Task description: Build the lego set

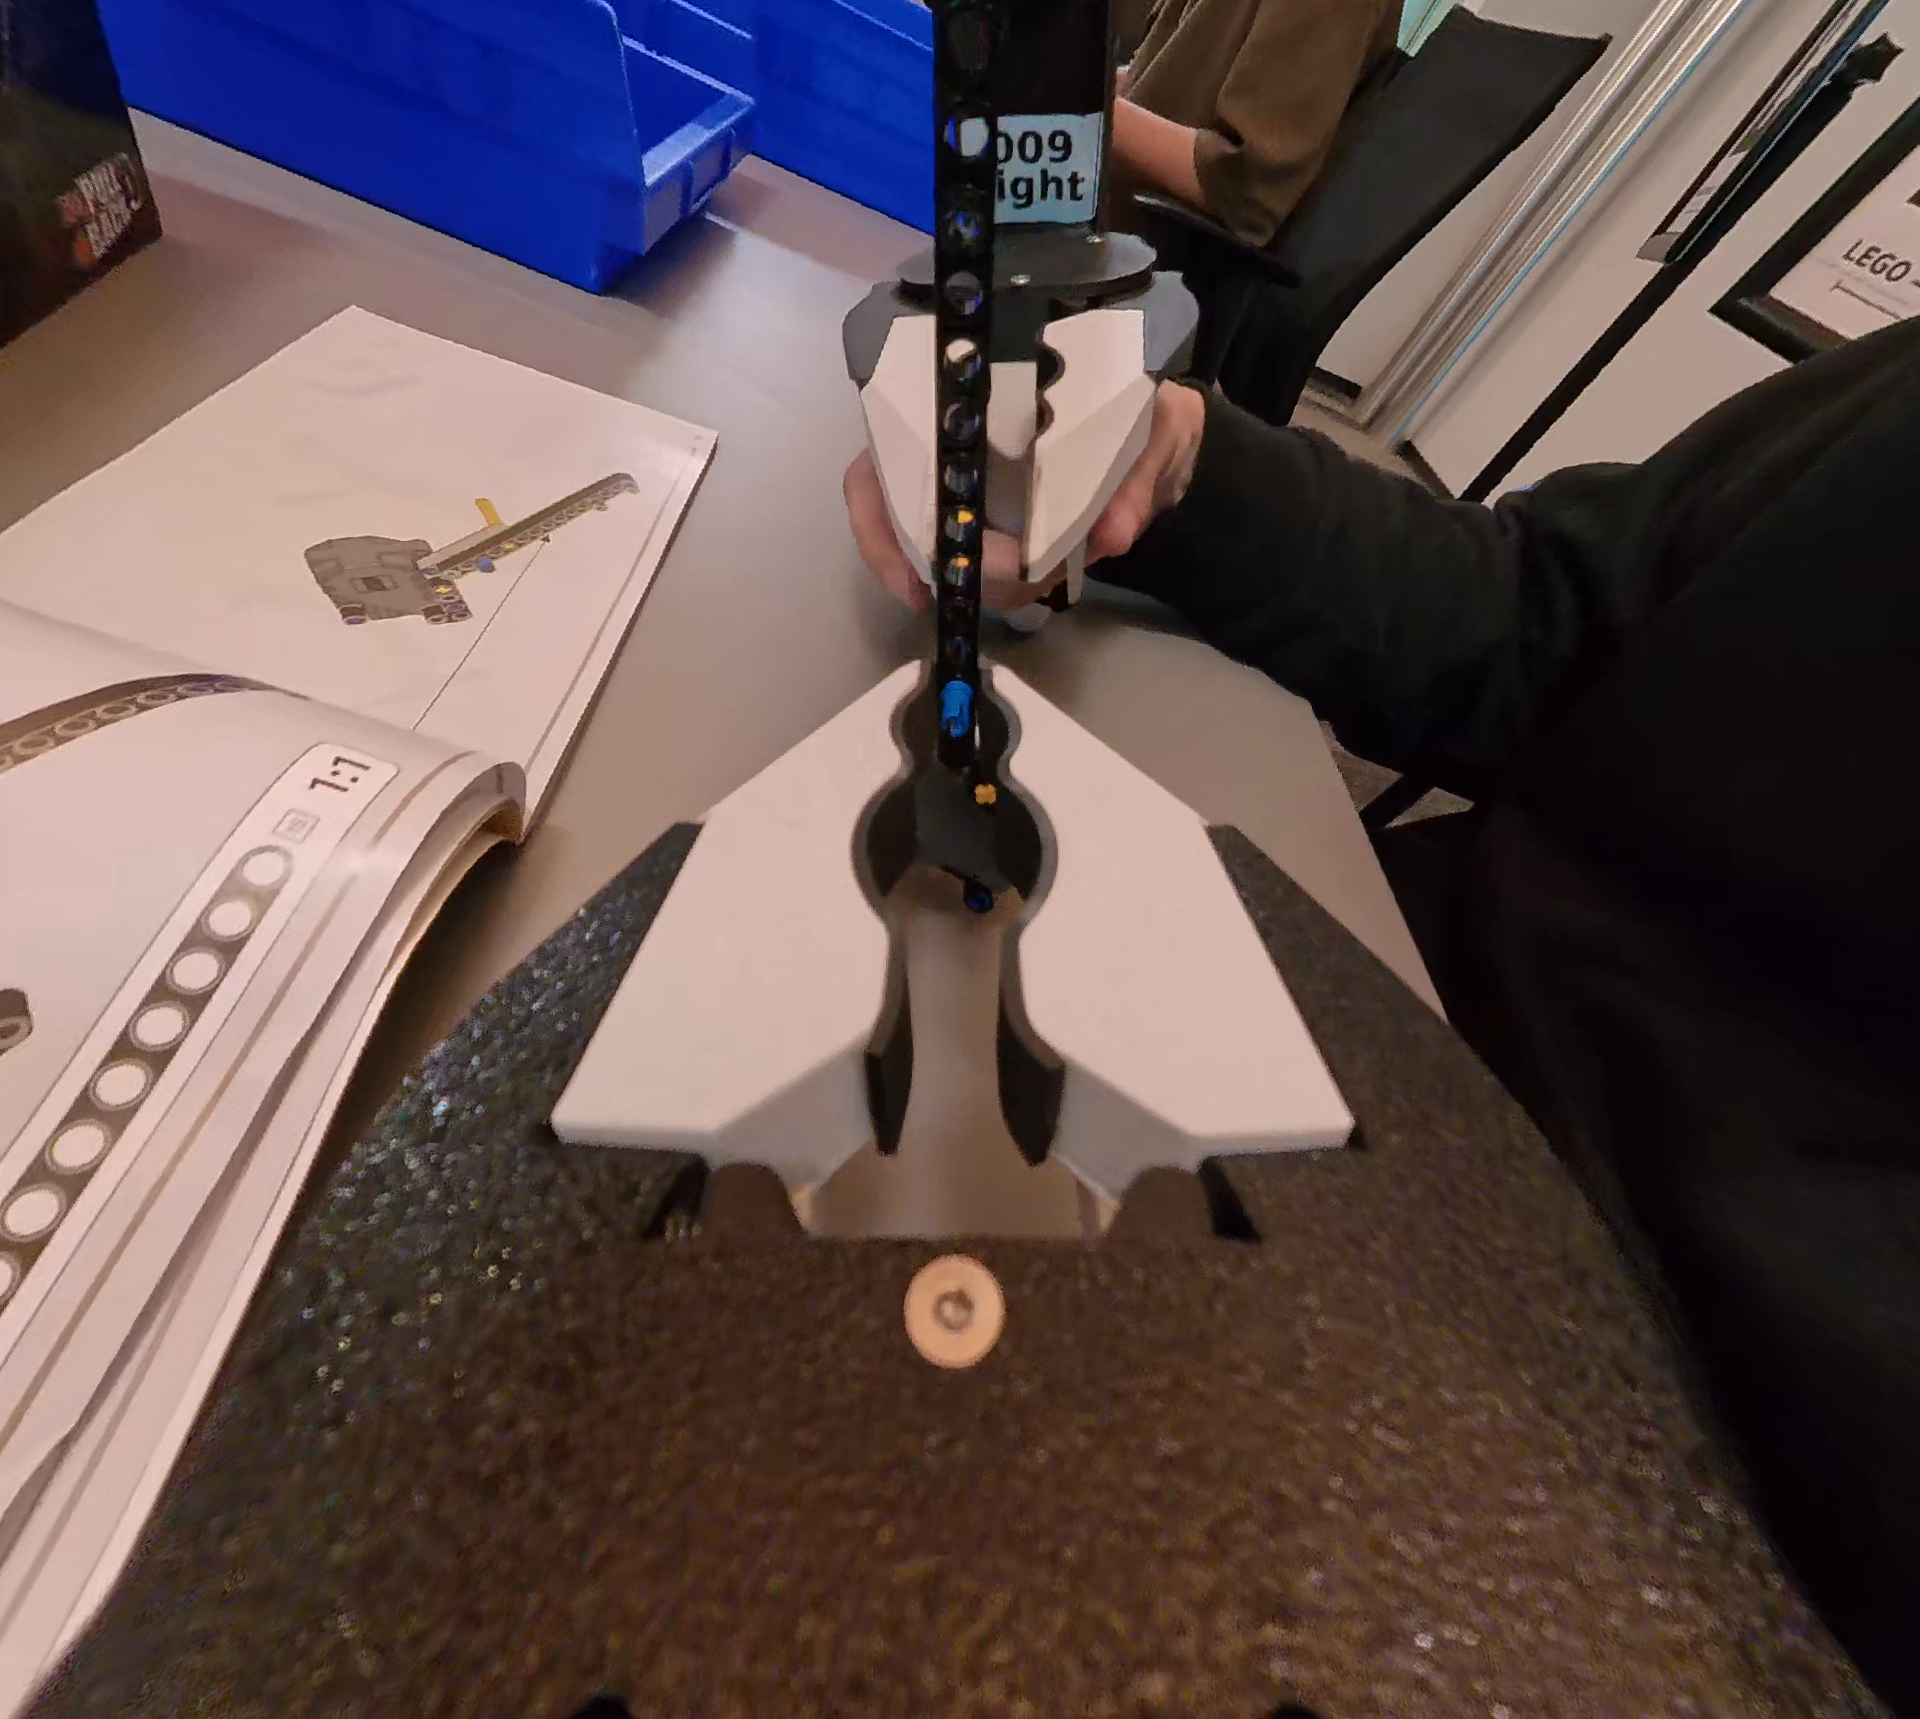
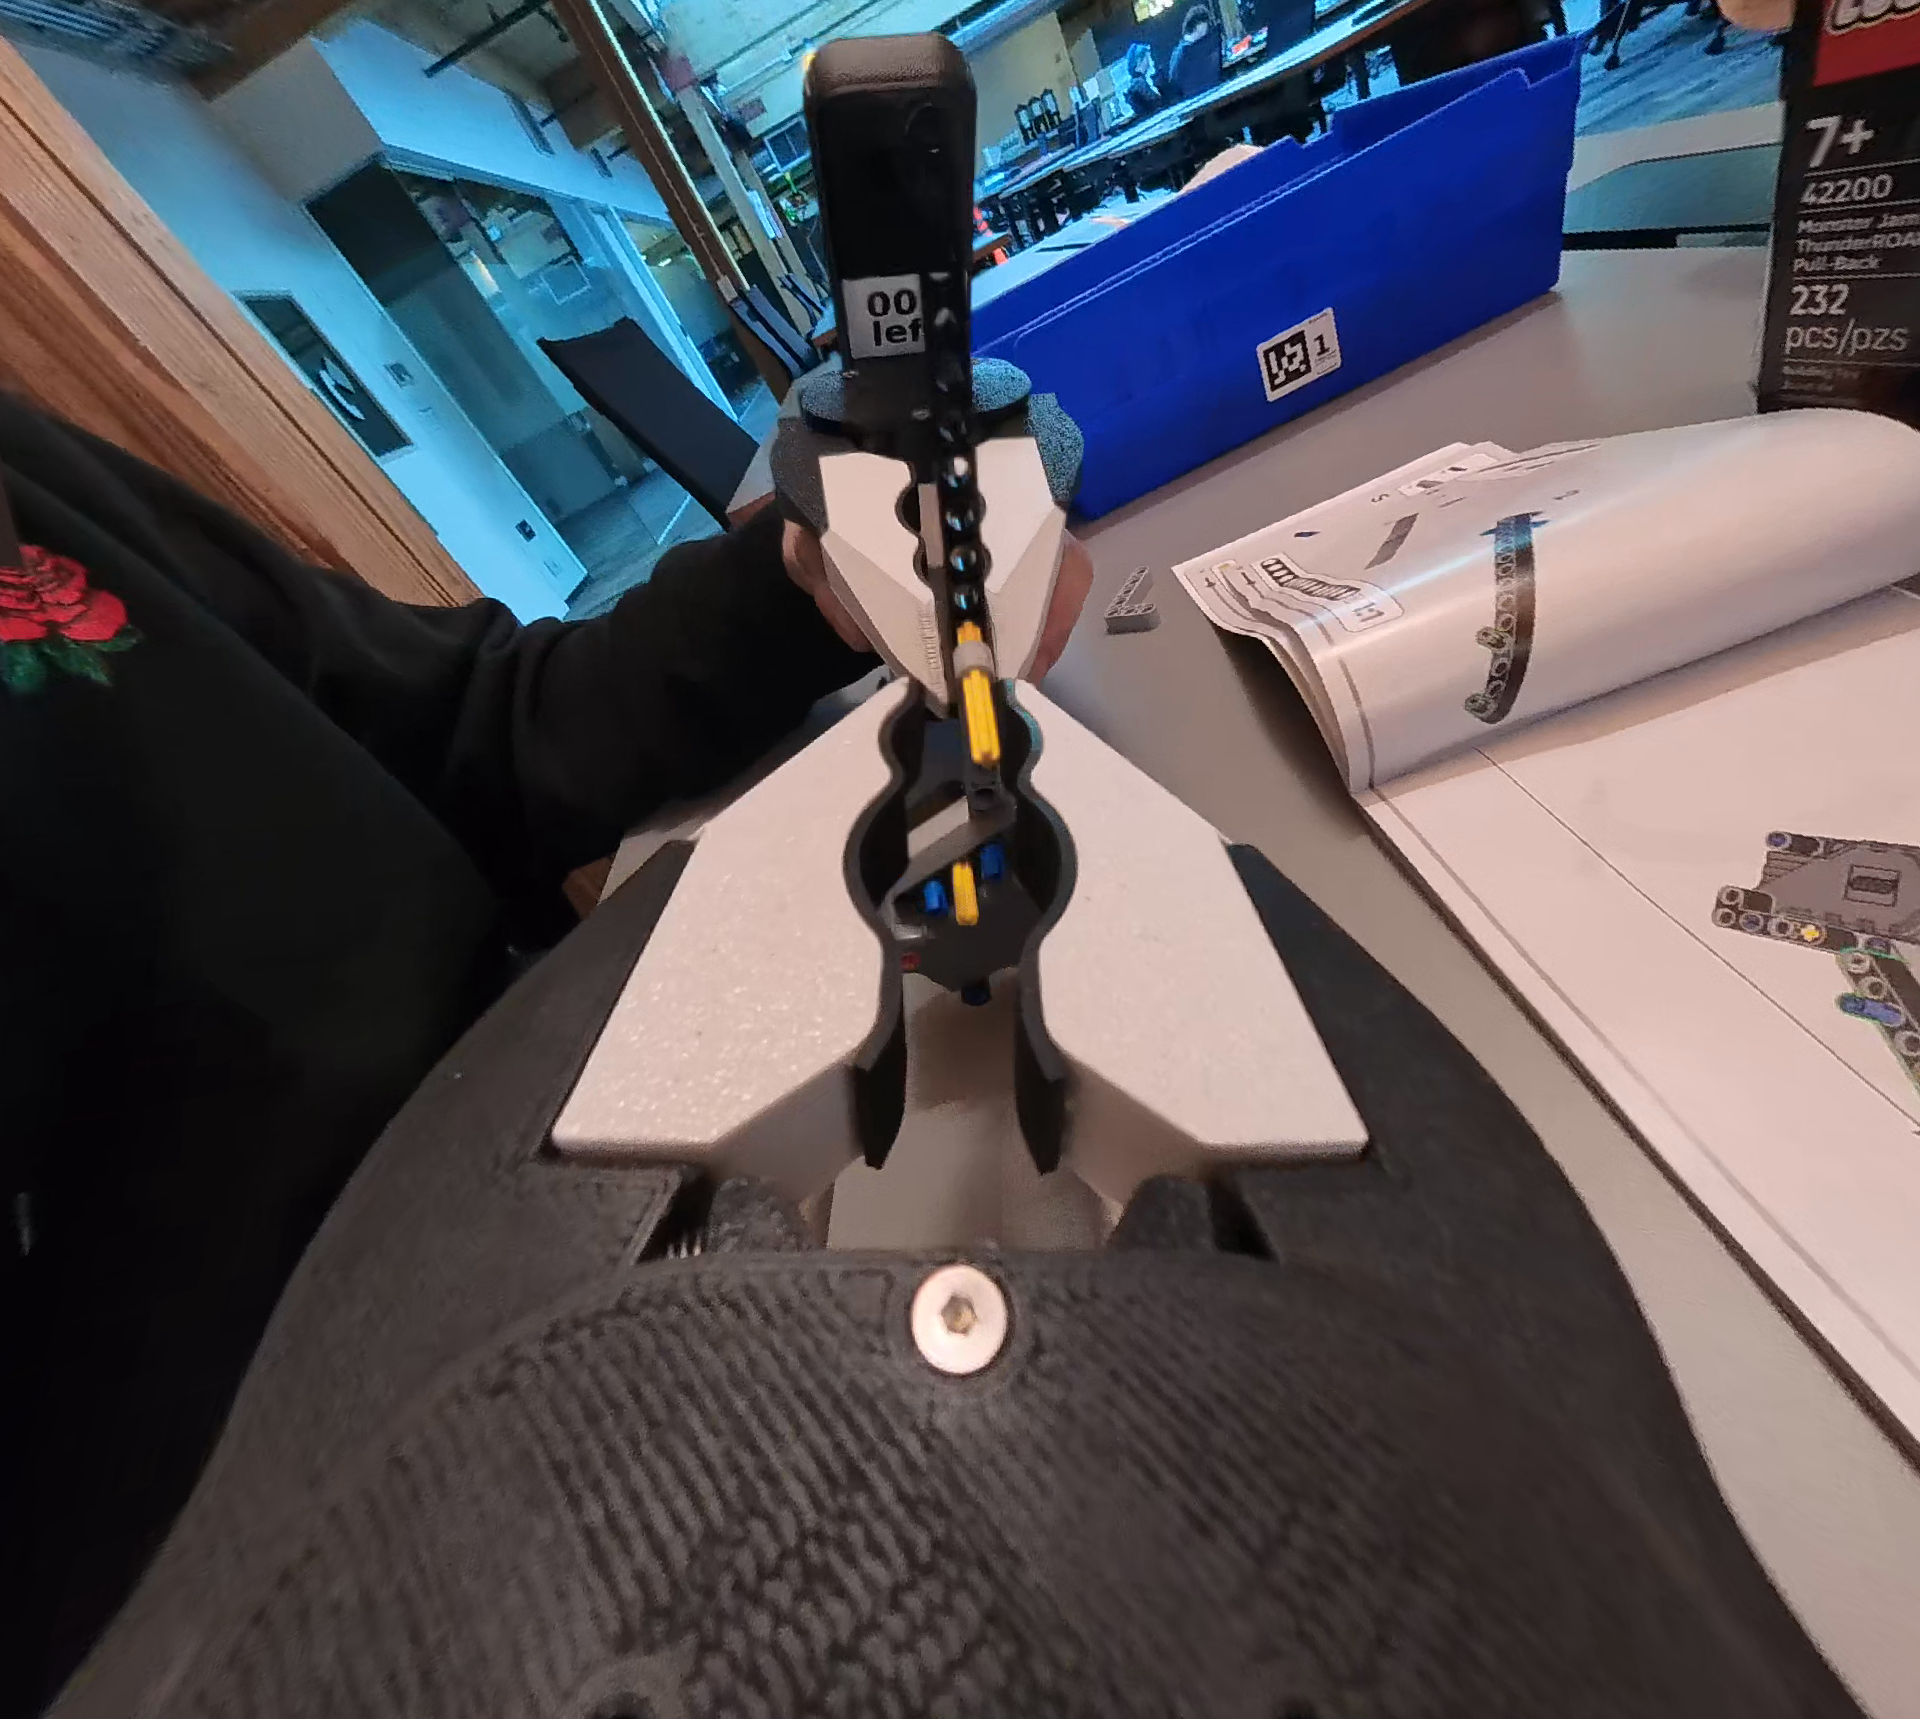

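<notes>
A lego assembly stands upright between the two grippers, which face each other tip to tip. It is a long black beam with holes (image 1: 958,422) on a dark grey block (image 2: 940,843), with a yellow axle (image 2: 977,713) and blue pins (image 1: 951,703). My left gripper (image 1: 958,682) is closed on the beam's lower end, with the block showing through the finger gap below. My right gripper (image 2: 964,698) is closed on the same assembly from the other side, at the axle. The beam (image 2: 961,526) rises in front of the left gripper (image 2: 961,682). The right gripper (image 1: 1023,578) is hand-held.
An open instruction booklet (image 1: 312,578) lies on the grey table (image 1: 748,298), and it shows in the right wrist view (image 2: 1558,630) too. Blue bins (image 1: 416,59) and the lego box (image 2: 1849,163) stand behind. A loose grey piece (image 2: 1132,601) lies by the booklet. A seated person (image 1: 1268,80) is beyond. Both grippers' tips are close together, under 4 cm apart.
</notes>
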Action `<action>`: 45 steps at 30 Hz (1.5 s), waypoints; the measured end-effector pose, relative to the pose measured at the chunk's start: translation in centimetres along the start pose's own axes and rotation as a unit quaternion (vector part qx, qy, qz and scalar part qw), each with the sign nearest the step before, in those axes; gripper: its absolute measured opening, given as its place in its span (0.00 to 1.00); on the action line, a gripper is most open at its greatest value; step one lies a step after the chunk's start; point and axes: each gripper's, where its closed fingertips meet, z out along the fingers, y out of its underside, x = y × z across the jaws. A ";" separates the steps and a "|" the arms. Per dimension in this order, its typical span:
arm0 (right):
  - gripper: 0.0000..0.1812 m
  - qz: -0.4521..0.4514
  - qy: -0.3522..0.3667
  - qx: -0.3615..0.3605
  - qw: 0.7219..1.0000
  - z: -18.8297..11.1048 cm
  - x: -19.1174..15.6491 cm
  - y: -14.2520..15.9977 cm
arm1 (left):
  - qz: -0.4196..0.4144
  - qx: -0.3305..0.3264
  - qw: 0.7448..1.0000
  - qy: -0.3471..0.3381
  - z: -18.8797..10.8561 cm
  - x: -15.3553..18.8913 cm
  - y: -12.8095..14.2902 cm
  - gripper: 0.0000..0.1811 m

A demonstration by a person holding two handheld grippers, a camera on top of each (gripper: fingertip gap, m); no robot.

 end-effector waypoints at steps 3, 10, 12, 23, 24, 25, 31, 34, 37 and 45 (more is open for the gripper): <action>0.04 -0.004 0.008 -0.008 1.000 0.2 0.1 0.2 | 0.007 -0.008 1.000 0.006 0.1 0.0 0.5 0.03; 0.02 -0.022 0.029 -0.035 0.999 0.6 0.5 0.8 | 0.031 -0.032 0.999 -0.006 0.3 -0.3 1.4 0.03; 0.03 -0.029 0.026 -0.041 0.998 0.7 0.4 1.0 | 0.034 -0.029 0.999 -0.002 0.3 -0.1 1.3 0.03; 0.03 -0.051 0.038 -0.061 0.996 0.8 0.4 1.5 | 0.053 -0.022 0.998 -0.013 -0.1 -0.1 0.8 0.04; 0.03 -0.052 0.041 -0.063 0.996 0.8 0.4 1.6 | 0.051 -0.022 0.998 -0.013 -0.1 -0.2 0.8 0.04; 0.04 -0.051 0.046 -0.066 0.995 0.9 0.6 1.7 | 0.052 -0.022 0.998 -0.014 -0.1 -0.2 0.8 0.04; 0.03 -0.054 0.041 -0.073 0.995 1.0 0.4 1.9 | 0.060 -0.015 0.998 -0.007 -0.2 0.0 0.7 0.04; 0.03 -0.054 0.037 -0.071 0.995 1.0 0.3 1.8 | 0.063 -0.012 0.998 -0.004 -0.2 0.1 0.6 0.04; 0.03 -0.060 0.037 -0.072 0.995 1.0 0.2 1.8 | 0.067 -0.010 0.998 -0.003 -0.2 0.1 0.7 0.04; 0.03 -0.058 0.027 -0.074 0.995 1.0 0.0 1.9 | 0.052 -0.011 0.999 0.012 -0.5 0.2 0.9 0.03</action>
